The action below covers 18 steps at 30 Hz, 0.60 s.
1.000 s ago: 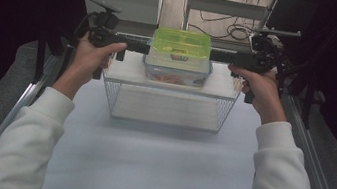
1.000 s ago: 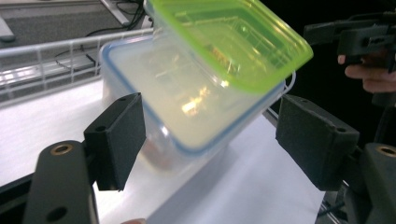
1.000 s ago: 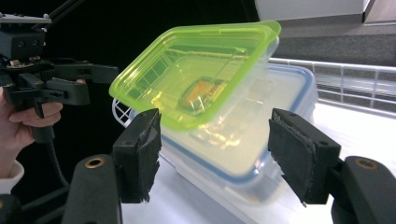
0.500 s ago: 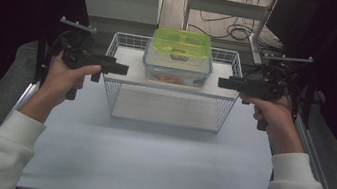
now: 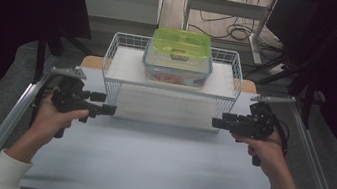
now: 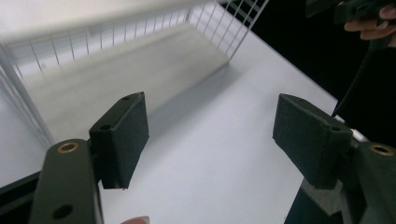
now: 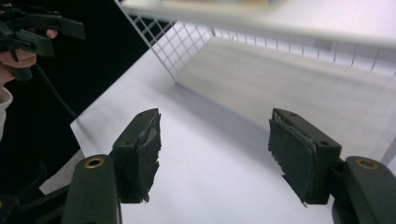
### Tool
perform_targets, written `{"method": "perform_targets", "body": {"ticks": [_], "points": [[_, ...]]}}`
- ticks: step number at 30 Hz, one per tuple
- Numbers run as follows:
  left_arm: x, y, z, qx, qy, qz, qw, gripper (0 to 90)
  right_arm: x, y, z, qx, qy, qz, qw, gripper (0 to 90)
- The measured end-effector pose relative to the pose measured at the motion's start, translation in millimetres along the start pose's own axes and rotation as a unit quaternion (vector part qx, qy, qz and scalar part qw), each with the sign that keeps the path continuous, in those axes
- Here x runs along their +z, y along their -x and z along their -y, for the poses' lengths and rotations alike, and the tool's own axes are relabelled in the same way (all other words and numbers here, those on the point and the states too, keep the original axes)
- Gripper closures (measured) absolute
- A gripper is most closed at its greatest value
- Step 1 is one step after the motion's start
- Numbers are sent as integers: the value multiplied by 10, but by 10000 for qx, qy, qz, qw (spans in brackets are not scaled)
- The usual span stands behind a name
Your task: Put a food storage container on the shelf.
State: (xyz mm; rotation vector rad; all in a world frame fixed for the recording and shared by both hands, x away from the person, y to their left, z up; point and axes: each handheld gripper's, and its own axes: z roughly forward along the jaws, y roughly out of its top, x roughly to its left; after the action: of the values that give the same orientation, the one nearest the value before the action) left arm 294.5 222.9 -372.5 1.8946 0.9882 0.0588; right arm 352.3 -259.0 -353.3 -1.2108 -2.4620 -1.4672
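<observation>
The left hand-held gripper (image 5: 108, 110) hangs over the left side of the white worktop (image 5: 155, 168), its jaws wide with nothing between them, pointing right toward the middle. The right hand-held gripper (image 5: 216, 123) mirrors it on the right side, jaws likewise wide and empty, pointing left. Both sit just near of the white wire basket (image 5: 169, 94), apart from it. The basket stands upside down at the far middle of the worktop, its long axis running left to right. On top of it rests a clear food box (image 5: 177, 68) with a green lid (image 5: 181, 43), also lying left to right. A small label on the lid is too small to read, and the reddish contents are hard to make out.
</observation>
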Motion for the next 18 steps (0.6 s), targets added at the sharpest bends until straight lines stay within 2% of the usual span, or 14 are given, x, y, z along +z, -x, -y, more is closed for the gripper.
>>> {"method": "perform_targets", "body": {"ticks": [1,2,4,5,8,9,10,11,12,13,14,18], "points": [[0,0,0,0,0,0,10000,264,0,0,0,0,0,0,10000,342],[54,6,126,66,-99,-44,9999,264,35,24,130,9,-28,-1,10000,343],[79,3,184,86,-131,-39,9999,266,54,34,193,16,-45,17,10000,343],[146,6,305,102,-206,-31,9997,266,101,66,320,66,-82,14,9999,343],[200,4,394,118,-269,-30,9996,266,148,85,421,87,-136,35,9999,343],[277,-3,500,119,-363,-10,9993,266,197,93,506,81,-202,52,9997,343],[277,-3,500,119,-363,-10,9993,267,197,93,506,81,-202,52,9997,343],[310,-9,543,109,-400,4,9991,266,275,93,608,34,-346,97,9993,343],[342,-18,582,86,-430,32,9990,266,275,93,608,34,-346,97,9993,343],[390,-29,639,63,-470,44,9989,267,355,91,694,18,-460,119,9989,343],[390,-29,639,63,-470,44,9989,267,355,91,694,18,-460,119,9989,343],[480,-33,764,126,-622,-7,9980,266,538,99,871,-41,-652,137,9978,343]]}}
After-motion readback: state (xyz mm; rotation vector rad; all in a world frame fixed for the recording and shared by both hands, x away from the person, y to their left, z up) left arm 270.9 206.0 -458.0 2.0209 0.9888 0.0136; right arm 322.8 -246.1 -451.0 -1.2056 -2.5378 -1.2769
